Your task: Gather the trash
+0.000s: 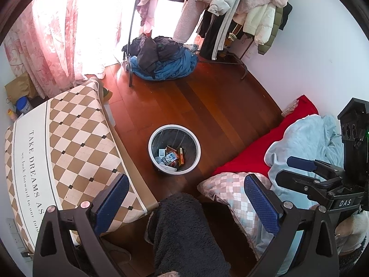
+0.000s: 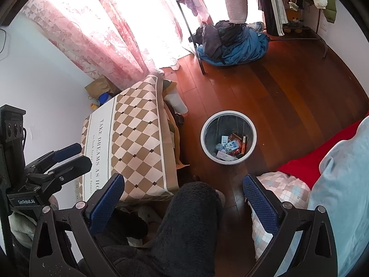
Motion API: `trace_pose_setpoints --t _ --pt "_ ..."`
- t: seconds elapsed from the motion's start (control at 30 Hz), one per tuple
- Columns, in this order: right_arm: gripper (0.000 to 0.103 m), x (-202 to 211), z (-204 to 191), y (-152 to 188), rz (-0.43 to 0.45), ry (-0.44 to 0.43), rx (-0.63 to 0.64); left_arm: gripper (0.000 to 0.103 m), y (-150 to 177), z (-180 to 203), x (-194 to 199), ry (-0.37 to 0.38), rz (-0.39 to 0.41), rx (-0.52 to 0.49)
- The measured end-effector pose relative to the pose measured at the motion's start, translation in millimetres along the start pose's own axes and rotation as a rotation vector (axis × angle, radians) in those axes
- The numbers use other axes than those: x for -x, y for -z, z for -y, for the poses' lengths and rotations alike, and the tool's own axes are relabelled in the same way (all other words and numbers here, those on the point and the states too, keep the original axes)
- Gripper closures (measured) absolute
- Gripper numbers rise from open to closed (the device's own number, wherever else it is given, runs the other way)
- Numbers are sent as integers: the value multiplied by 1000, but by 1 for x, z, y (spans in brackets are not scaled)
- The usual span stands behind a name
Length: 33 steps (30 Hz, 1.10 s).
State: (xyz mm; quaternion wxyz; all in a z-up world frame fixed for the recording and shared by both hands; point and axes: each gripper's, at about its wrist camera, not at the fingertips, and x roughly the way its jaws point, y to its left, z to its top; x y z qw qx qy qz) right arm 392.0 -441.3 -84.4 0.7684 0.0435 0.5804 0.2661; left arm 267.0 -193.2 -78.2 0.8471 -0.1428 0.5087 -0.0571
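Note:
A round white-rimmed trash bin (image 1: 152, 138) (image 2: 203, 136) stands on the wooden floor, lined with a dark bag. Several wrappers and small cartons (image 1: 171, 157) (image 2: 231, 146) lie at its bottom. My left gripper (image 1: 186, 196) is open, held above and short of the bin, with nothing between its blue pads (image 1: 110, 198). My right gripper (image 2: 184, 196) is also open and empty, at a similar height over the bin. Each gripper shows in the other's view: the right gripper (image 1: 297, 170) at the right edge, the left gripper (image 2: 69, 155) at the left edge.
A low table with a checkered cloth (image 1: 69, 150) (image 2: 138, 138) stands left of the bin. A bed with a red sheet (image 1: 253, 152), a blue blanket (image 2: 341, 173) and a pillow (image 1: 230, 189) lies to the right. A clothes pile (image 1: 161, 57) and a clothes rack (image 1: 230, 23) stand behind. A leg in dark fleece (image 2: 191, 219) is below the grippers.

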Motion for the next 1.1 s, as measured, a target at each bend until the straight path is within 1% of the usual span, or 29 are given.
trace_pose_setpoints --t 0.9,1.1 --pt "0 1 -5 0 -11 3 16 1 -3 0 3 2 1 3" --pt "0 2 -7 1 -16 3 20 1 -5 6 5 13 0 12"
